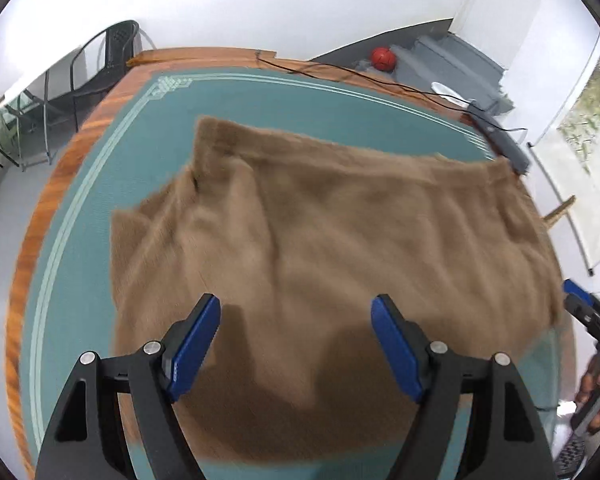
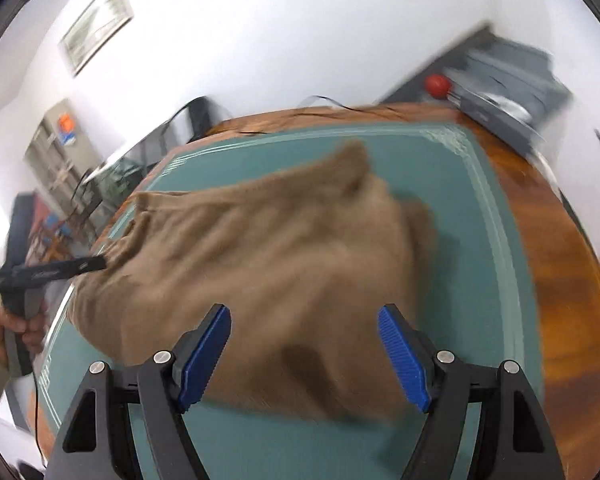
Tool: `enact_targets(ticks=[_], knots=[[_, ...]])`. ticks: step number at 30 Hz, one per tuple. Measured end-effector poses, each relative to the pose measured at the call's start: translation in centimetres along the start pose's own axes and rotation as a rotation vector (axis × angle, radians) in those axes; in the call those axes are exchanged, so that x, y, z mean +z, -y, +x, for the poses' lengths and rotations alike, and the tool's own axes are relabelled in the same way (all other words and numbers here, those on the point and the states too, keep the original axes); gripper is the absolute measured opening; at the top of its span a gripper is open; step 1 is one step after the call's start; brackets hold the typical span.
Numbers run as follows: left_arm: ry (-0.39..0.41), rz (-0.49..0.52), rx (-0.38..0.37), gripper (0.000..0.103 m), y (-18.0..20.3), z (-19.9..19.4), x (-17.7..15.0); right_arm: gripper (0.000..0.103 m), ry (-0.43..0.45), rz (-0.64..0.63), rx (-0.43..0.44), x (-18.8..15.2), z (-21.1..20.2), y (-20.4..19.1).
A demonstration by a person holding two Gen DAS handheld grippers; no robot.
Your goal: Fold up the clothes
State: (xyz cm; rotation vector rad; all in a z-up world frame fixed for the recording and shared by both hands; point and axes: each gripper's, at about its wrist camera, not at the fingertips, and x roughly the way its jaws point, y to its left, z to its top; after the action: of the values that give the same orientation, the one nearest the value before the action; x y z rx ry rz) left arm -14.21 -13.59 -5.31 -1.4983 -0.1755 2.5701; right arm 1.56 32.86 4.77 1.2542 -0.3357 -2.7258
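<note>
Sweater (image 1: pixel 320 232): tan knit, lying partly folded on the green mat (image 1: pixel 100 184) that covers the wooden table (image 1: pixel 80 136), toward the mat's middle and right side, with its right edge reaching the mat's right edge. The pictures are blurred, so the exact layering cannot be told; a flap or sleeve stands up rumpled at the far left corner of the garment. Left gripper (image 1: pixel 296 344): fingers spread wide above the near edge of the sweater, nothing between them. Right gripper (image 2: pixel 304 354): likewise spread and empty, over the near right part. Risks, as judged: the raised flap may slump and spoil the fold; a pinch on the thick knit may catch several layers and drag the whole pile; the part at the right edge may slide off. Surroundings: black cable (image 1: pixel 360 74) along the far edge; dark bar-shaped device (image 1: pixel 500 140) at the far right corner, just beside the sweater and likeliest to snag; white plate (image 1: pixel 446 90); red ball (image 1: pixel 383 59); black chair (image 1: pixel 108 60) off the far left corner.
</note>
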Motion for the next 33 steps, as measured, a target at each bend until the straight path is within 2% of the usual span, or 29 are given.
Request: enact_targets(ticks=[3,6,9,12,16,18,23,28,33], knots=[[-0.003,-0.05,-0.018,0.081,1.1,-2.0,-3.9,0.078,0.014,0.136,-0.044,-1.8,-2.6,5.0],[0.001,-0.127,-0.038,0.081,2.0,-3.5,-6.9,0.078,-0.024,0.211,-0.138,-2.1,-4.0,9.4],[0.025,-0.216,-0.055,0.081,2.2,-4.9,-9.4,0.078,-0.023,0.22,-0.132,-2.5,-5.8,10.8],[0.06,-0.272,-0.071,0.081,3.2,-7.0,-11.8,0.078,-0.025,0.105,-0.048,-3.3,-6.9,8.0],[0.118,-0.308,-0.044,0.081,4.1,-10.1,-14.9,0.078,-0.038,0.014,0.059,-4.9,-7.2,4.1],[0.152,-0.346,-0.046,0.081,4.3,-11.6,-16.8,0.078,-0.031,-0.036,0.077,-4.8,-7.0,2.3],[0.167,-0.42,-0.074,0.081,4.6,-12.7,-20.3,0.078,-0.075,-0.087,0.168,-3.8,-4.9,-2.5],[0.161,-0.475,-0.08,0.081,4.3,-12.3,-21.5,0.078,-0.114,-0.167,0.226,-4.1,-3.2,-7.0],[0.173,-0.462,-0.105,0.081,4.3,-12.3,-20.4,0.078,-0.146,-0.207,0.23,-4.3,-2.2,-9.0]])
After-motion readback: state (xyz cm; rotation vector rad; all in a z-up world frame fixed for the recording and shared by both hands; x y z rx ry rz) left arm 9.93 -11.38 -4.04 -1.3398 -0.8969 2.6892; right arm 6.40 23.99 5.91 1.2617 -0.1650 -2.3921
